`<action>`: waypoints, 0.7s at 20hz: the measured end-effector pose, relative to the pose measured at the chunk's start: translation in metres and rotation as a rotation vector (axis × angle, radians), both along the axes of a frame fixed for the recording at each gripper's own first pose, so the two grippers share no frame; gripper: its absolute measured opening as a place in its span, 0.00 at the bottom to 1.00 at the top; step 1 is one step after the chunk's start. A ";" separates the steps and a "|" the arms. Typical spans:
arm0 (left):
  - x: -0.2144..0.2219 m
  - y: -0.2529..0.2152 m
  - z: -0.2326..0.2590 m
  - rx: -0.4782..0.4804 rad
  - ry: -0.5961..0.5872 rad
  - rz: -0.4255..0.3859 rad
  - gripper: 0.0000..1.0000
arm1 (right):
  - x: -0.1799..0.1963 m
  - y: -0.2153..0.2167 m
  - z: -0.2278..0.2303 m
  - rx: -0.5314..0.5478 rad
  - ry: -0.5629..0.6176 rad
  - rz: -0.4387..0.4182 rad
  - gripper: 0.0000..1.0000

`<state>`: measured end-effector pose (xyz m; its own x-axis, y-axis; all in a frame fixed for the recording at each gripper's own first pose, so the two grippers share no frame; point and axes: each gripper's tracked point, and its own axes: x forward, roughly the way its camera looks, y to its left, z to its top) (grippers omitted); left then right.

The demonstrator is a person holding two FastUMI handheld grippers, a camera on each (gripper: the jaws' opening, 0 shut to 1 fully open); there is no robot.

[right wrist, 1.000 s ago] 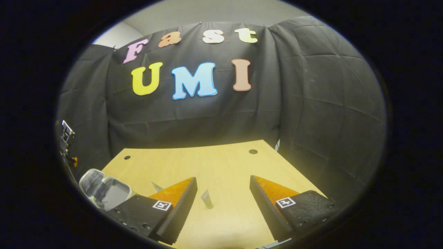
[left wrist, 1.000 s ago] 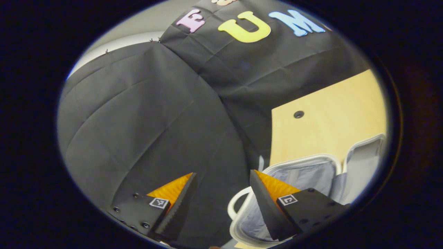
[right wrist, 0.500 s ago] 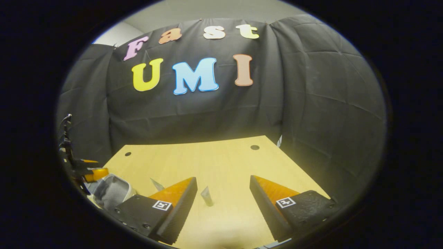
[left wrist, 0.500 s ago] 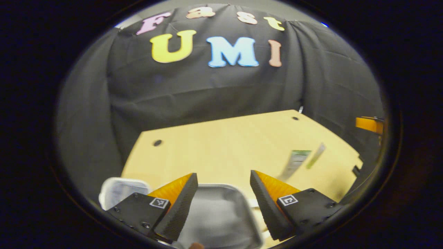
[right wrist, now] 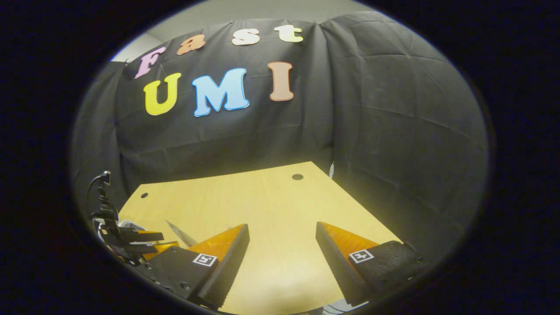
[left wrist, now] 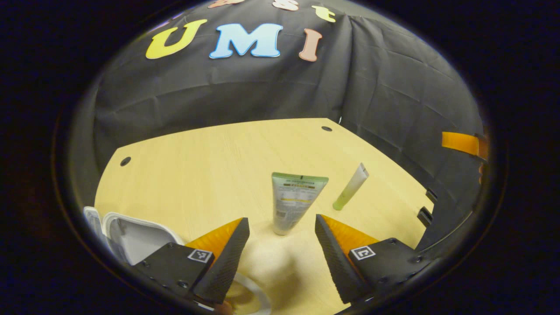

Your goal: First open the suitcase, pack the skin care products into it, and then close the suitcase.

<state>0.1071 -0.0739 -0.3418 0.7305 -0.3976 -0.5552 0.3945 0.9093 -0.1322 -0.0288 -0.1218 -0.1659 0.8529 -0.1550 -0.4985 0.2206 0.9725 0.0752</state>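
Looking along my left tongs [left wrist: 280, 258], spread open and empty above the bench [left wrist: 210, 166], I see the open white suitcase [left wrist: 131, 232] at the near left edge. Just beyond the fingertips a green-capped skin care tube [left wrist: 291, 201] lies on the wood, and a slimmer pale green tube [left wrist: 351, 187] lies near its right side. My right tongs [right wrist: 282, 262] also stand open, holding nothing over bare bench, with the other gripper [right wrist: 127, 243] at far left.
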 end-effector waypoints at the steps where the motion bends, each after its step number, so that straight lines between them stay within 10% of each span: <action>1: 0.007 -0.007 -0.007 0.001 0.001 0.015 0.98 | -0.002 -0.003 -0.001 -0.004 0.005 -0.001 0.93; 8: 0.051 -0.026 -0.041 0.119 -0.009 0.142 0.98 | -0.004 -0.010 -0.018 -0.018 0.083 0.026 0.93; 10: 0.060 -0.021 -0.042 0.112 -0.030 0.186 0.63 | -0.003 -0.012 -0.022 -0.015 0.096 0.028 0.94; 14: 0.058 -0.017 -0.043 0.108 -0.028 0.212 0.52 | 0.004 -0.005 -0.028 -0.010 0.114 0.062 0.94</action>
<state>0.1651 -0.0912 -0.3844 0.8070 -0.1736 -0.5645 0.1957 0.9804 -0.0217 -0.0246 -0.1268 -0.1943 0.7987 -0.1092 -0.5918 0.1669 0.9850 0.0436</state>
